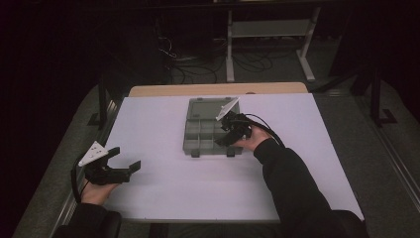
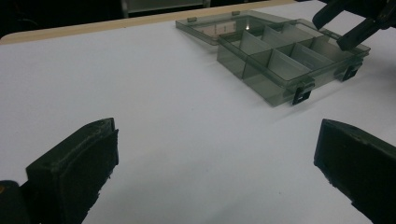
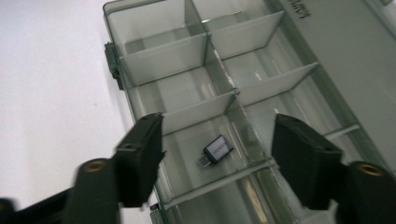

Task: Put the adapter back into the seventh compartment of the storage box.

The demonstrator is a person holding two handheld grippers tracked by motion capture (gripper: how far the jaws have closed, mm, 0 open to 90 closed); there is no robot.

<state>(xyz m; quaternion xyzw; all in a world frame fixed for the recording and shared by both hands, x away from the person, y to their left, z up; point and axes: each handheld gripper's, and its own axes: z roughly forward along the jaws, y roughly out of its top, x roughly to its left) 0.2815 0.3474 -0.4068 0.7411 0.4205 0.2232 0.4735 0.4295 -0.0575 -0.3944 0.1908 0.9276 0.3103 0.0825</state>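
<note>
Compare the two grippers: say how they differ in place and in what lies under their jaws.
The right gripper hangs over the open compartment box; the left gripper sits apart, near the table's left edge. Below the right gripper's jaws lies a small black adapter in a compartment; below the left's is bare tabletop. Both stand open, holding nothing.

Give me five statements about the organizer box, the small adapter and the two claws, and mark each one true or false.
1. The organizer box lies with its lid open. True.
2. The small adapter is clamped in the right claw. False: it lies loose in a compartment, and the jaws stand apart above it.
3. The left claw is open over bare table. True.
4. The left claw touches the box. False: it is well apart from it.
5. The adapter lies on the white table top. False: it is inside the box.
</note>
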